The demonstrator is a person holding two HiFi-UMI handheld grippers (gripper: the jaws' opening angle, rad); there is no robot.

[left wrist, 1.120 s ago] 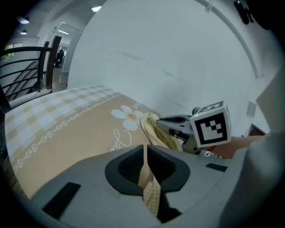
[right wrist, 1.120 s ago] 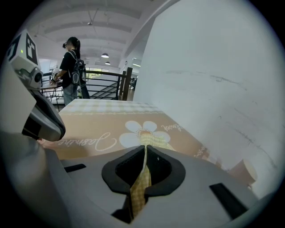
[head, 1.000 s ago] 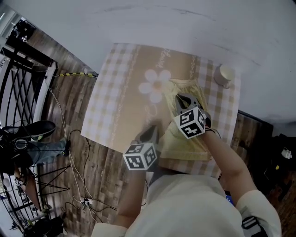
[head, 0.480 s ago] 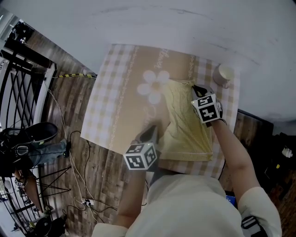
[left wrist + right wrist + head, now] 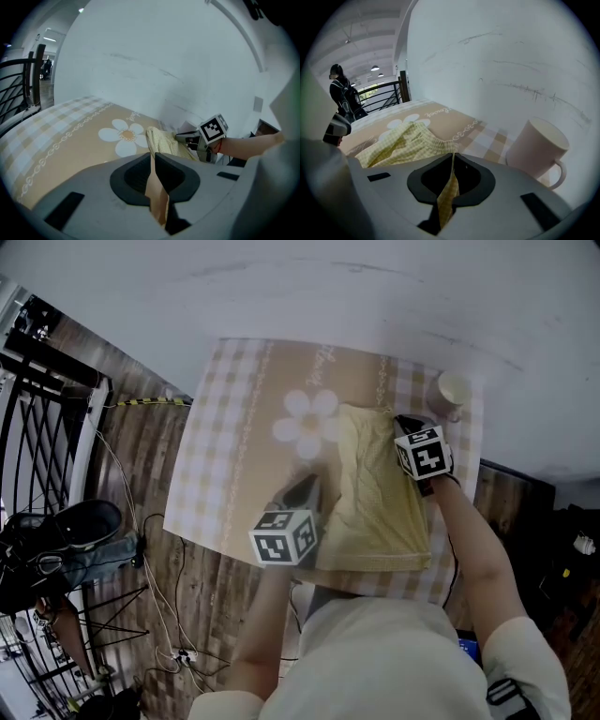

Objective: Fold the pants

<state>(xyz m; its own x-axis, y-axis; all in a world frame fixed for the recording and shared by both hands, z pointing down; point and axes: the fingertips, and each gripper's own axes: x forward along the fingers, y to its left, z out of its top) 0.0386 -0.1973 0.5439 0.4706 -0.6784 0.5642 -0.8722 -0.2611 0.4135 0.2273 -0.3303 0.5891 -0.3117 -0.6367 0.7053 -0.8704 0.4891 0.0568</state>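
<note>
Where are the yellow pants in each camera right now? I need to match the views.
Head view: the pants lie right of centre on the tablecloth.
Left gripper view: centre, a narrow bunched strip.
Right gripper view: left of centre, spread wide.
Shared landmark: the white flower print, beside the pants in every view.

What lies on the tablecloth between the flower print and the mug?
The pants, with the right gripper clamped on their edge nearest the mug; the head view shows this.
</note>
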